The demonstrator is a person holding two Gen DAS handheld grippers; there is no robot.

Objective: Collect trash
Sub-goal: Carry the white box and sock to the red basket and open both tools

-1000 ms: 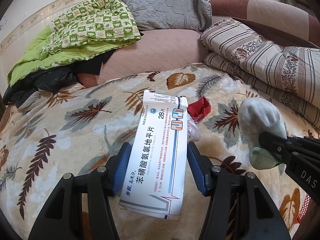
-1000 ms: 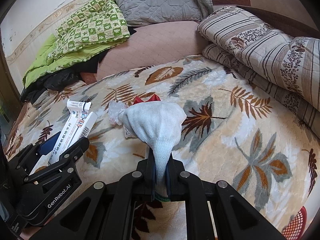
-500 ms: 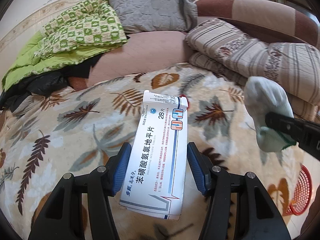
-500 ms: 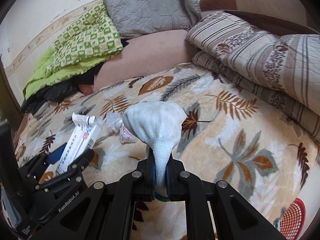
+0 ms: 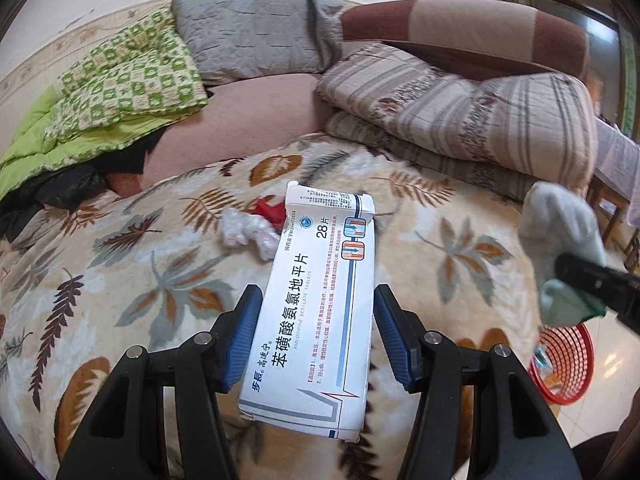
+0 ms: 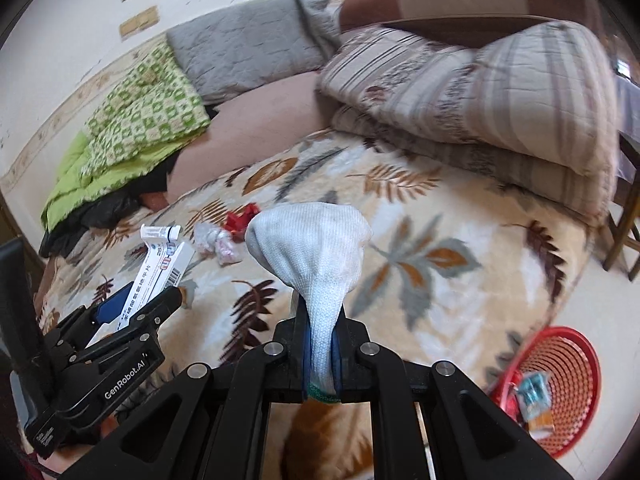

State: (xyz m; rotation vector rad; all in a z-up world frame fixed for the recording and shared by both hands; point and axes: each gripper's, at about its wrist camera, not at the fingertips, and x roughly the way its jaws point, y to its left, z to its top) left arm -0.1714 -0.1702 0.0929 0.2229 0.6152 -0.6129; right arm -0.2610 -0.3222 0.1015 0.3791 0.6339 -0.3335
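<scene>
Two loads are hanging from the tongs: the left tongs (image 5: 318, 316) are clamping a long white cardboard medicine box (image 5: 316, 312), the right tongs (image 6: 322, 344) pinching a white knitted sock (image 6: 316, 248), with the red mesh plastic basket (image 6: 568, 356) lying lower right, nearer the sock.

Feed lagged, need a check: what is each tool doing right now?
Left tool: closed on the medicine box.
Right tool: closed on the white sock.

We are seeing the wrapper (image 5: 269, 209) and plastic scrap (image 5: 245, 231) lying mid-bed (image 5: 420, 216), folded quilts (image 5: 460, 120) sitting along its right edge, the basket (image 6: 560, 388) standing on the floor off its near-right corner.
</scene>
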